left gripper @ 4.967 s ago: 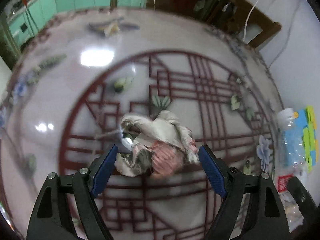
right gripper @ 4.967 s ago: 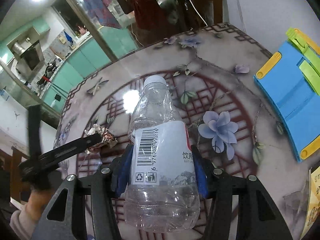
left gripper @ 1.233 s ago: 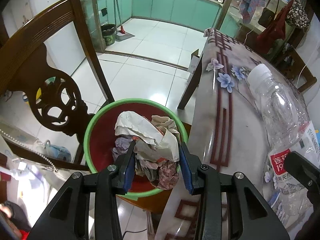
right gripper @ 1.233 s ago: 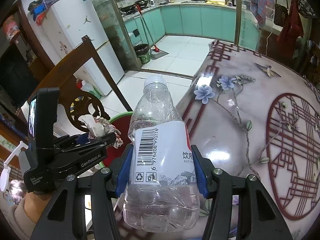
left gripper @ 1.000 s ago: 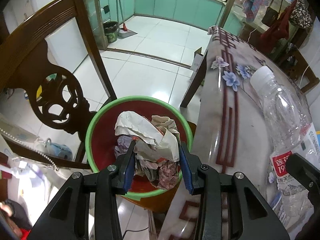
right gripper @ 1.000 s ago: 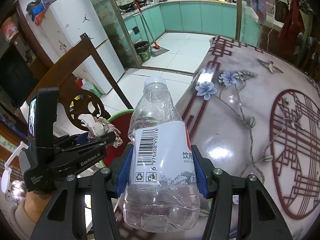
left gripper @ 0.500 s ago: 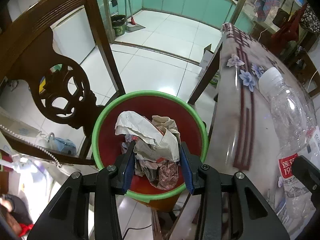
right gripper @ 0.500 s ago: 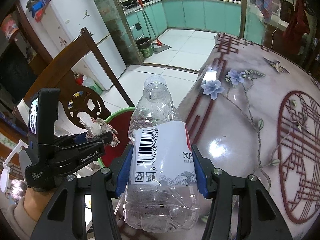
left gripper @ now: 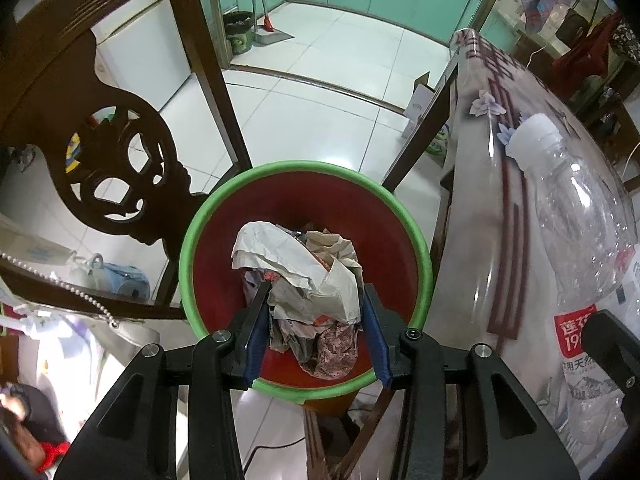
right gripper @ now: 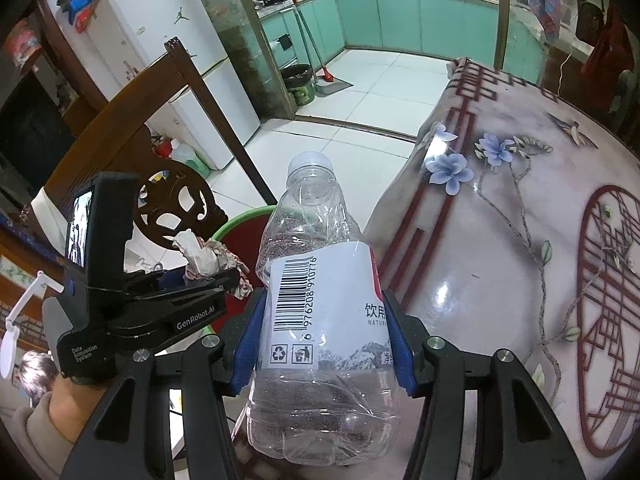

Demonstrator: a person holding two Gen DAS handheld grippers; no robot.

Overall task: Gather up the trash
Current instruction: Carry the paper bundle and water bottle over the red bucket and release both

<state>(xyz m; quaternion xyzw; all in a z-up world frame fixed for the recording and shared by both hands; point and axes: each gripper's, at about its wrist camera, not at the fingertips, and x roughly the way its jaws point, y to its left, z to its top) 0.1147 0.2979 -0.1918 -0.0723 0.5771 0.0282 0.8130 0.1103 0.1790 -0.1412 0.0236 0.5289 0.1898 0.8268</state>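
1. The left gripper (left gripper: pixel 316 330) hangs over a red bin with a green rim (left gripper: pixel 420 248), pointing steeply down into it.
2. Between its blue pads (left gripper: pixel 256 332) sits a crumpled wad of paper trash (left gripper: pixel 308 280), white and grey on top with reddish printed scraps below. The jaws have just been opening a little, yet the wad is between them and the pads touch its sides.
3. The wad lies above the bin's opening, inside the ring of the rim as seen from the left wrist view.
4. The bin stands on the white tiled floor (left gripper: pixel 312 80), between a dark carved wooden chair (left gripper: pixel 116 168) and the edge of the bench (left gripper: pixel 488 200).
5. The right gripper (right gripper: pixel 324 340) clamps an empty clear plastic bottle (right gripper: pixel 320 300) at its white label, one blue pad on each side, cap pointing away from the camera.
6. The bottle is held just beside the bench edge, near the bin, with the left gripper and its wad close on its left.
7. The bench top is glossy, with a red lattice pattern and blue flowers (right gripper: pixel 448 168).
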